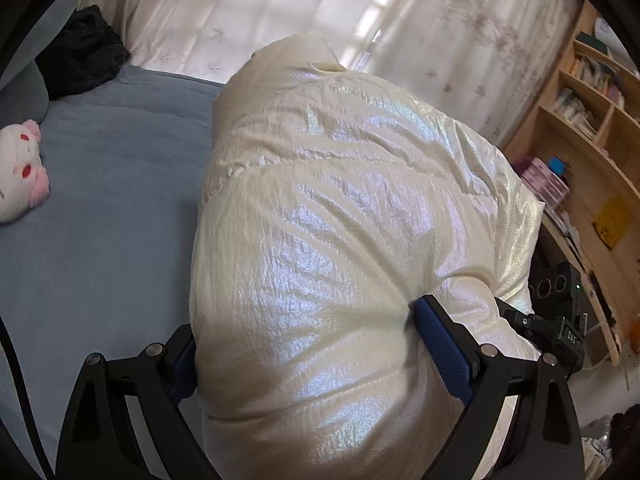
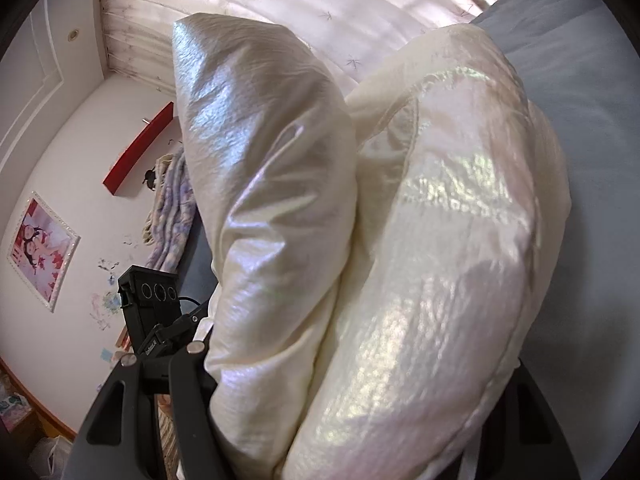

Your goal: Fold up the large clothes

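While both grippers clamp it, the cream puffer jacket [image 1: 320, 208] bulges over the blue bed [image 1: 112, 184]. Left gripper [image 1: 316, 344] grips a thick fold (blue pads pressing in); right gripper [image 2: 352, 392] holds another bunch.

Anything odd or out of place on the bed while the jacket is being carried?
Nothing stands out. The cream puffer jacket is bunched in both grippers over the blue bed; a plush toy lies near the bed's edge.
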Demonstrator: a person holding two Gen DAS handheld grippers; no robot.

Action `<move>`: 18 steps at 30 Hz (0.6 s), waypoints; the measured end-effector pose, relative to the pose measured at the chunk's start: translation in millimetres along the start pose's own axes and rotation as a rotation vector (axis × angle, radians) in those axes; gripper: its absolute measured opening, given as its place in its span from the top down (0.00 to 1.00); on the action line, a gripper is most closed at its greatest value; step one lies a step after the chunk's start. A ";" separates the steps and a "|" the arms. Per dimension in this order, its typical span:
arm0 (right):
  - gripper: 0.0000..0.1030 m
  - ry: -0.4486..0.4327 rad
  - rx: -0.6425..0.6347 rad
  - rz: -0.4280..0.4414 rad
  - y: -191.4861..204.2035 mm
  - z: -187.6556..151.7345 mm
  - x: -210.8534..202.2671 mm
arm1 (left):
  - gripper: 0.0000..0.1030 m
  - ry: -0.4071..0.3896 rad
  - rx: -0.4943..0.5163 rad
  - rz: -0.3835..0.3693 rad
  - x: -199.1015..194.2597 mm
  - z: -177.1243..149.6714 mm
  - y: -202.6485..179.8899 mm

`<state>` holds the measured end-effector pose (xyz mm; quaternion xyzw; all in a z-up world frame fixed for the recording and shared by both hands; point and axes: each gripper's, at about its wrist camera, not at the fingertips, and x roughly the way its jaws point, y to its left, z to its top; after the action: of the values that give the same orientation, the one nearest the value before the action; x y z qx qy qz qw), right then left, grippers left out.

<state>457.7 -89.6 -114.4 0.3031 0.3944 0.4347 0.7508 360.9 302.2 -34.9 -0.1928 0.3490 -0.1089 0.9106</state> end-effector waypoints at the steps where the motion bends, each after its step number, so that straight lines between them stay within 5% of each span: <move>1: 0.37 0.000 0.006 0.000 -7.2 4.3 18.0 | 0.09 -0.005 -0.005 0.003 7.4 7.2 18.2; 5: 0.37 0.009 0.025 -0.020 -41.1 3.5 60.6 | 0.09 0.002 -0.034 0.035 56.6 11.0 53.7; 9: 0.36 0.040 0.047 -0.087 -80.8 -9.0 90.5 | 0.09 0.040 -0.080 0.112 104.7 -22.0 90.6; 18: 0.23 0.033 0.032 -0.164 -84.6 -20.3 98.1 | 0.01 -0.041 -0.127 0.133 109.4 -41.0 100.3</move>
<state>505.8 -36.9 -224.4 0.2746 0.4373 0.3705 0.7721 419.6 344.9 -170.6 -0.2288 0.3486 -0.0220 0.9087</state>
